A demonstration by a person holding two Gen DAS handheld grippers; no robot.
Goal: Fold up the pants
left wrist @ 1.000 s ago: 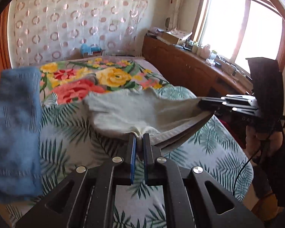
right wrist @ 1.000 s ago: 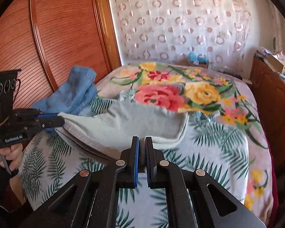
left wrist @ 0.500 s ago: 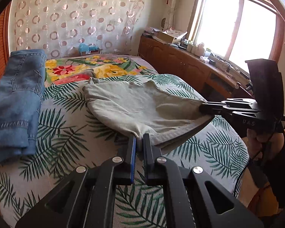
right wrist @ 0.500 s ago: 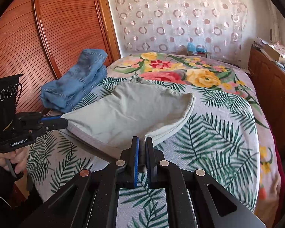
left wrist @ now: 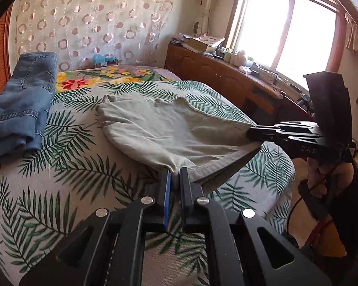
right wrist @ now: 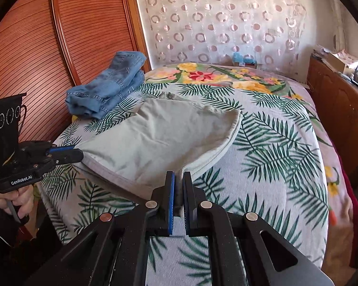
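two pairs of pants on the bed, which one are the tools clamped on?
The grey-green pants, spread mid-bed. The left tool and right tool each pinch a near corner. The blue jeans lie folded and untouched by the wooden wall.

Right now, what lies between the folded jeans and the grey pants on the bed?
Only bare leaf-print bedspread separates the folded jeans from the grey pants. Both wrist views show that strip, and the two garments do not touch.
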